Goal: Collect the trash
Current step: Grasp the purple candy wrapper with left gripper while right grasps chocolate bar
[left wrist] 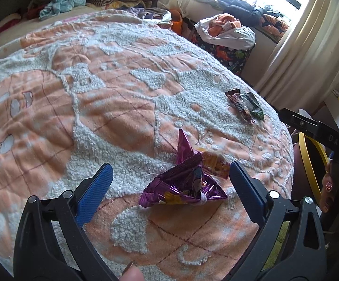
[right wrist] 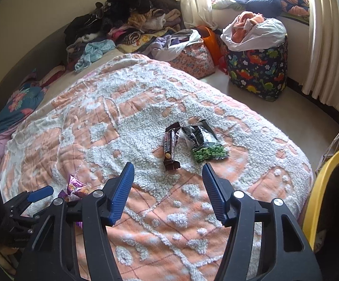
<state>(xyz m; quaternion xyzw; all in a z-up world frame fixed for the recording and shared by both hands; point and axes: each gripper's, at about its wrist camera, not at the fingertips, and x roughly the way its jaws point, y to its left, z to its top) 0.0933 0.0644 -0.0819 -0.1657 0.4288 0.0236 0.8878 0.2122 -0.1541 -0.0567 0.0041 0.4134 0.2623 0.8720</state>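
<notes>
A crumpled purple foil snack wrapper (left wrist: 183, 185) lies on my orange-and-white fleece blanket (left wrist: 113, 107), between the spread blue pads of my left gripper (left wrist: 169, 180), which touch nothing. Further along the blanket, a brown chocolate bar wrapper (right wrist: 170, 149) lies just beside a black bag of green peas (right wrist: 204, 145). My right gripper (right wrist: 168, 180) hangs above the blanket short of them, jaws apart and empty. A yellow-rimmed bin (right wrist: 328, 187) stands at the bed's right edge, and a dinosaur-print basket (right wrist: 258, 70) sits near the curtain.
</notes>
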